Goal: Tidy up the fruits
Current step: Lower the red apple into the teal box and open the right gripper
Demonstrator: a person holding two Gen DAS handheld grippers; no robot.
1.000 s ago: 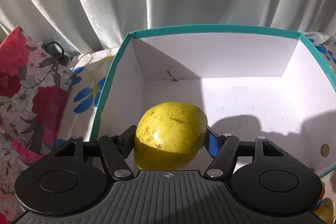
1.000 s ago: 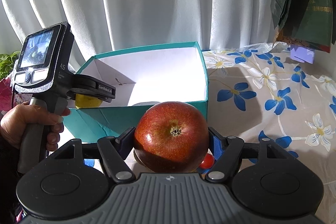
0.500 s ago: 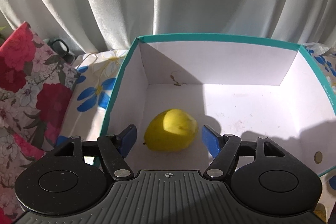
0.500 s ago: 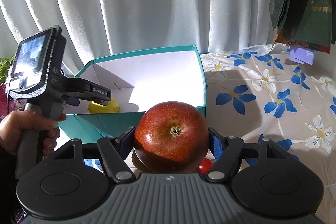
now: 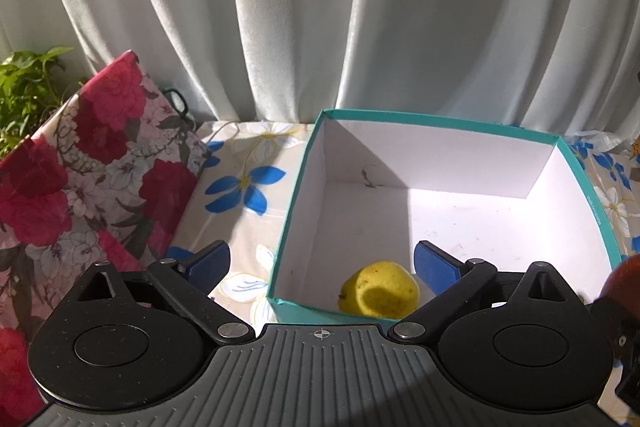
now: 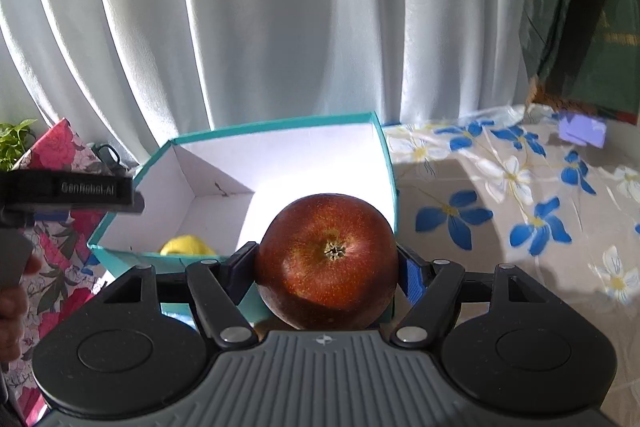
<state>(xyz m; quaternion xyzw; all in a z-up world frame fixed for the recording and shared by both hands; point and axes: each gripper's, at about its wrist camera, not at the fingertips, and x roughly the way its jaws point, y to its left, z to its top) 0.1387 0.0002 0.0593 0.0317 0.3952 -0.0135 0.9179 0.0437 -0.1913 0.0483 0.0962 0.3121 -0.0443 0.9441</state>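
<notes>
While the right fingers (image 6: 326,263) clamp a red apple (image 6: 326,259) from both sides, its dimpled end turned toward the camera, the left fingers (image 5: 322,263) are spreading wide with nothing between them. One blue pad (image 5: 208,261) of the left pair hangs over the flowered cloth outside the box, the other over its white floor.

Just beyond and below the empty left fingers a yellow fruit (image 5: 380,293) lies on the floor of the teal-rimmed box (image 5: 440,119), tucked against the near wall toward the near-left corner. It rests free, touching neither pad.

From the right wrist view the box opening lies straight ahead of the apple and a little to the left, its near wall just behind the fruit; the same yellow fruit peeks over that wall at the left. In the left view the apple shows as a dark red edge at the far right, level with the near-right corner of the box. So the right hand looks the nearer one for the coming placement, and the bare sunlit stretch of floor to the right of the yellow fruit seems the natural landing spot. The apple is round, so no axis needs lining up; clearing the near wall is probably what matters.

Around the box the surface (image 6: 500,227) wears a cloth with blue flowers, a red-flowered bag (image 5: 80,179) stands at the left, and pale curtains (image 5: 280,7) hang behind.
</notes>
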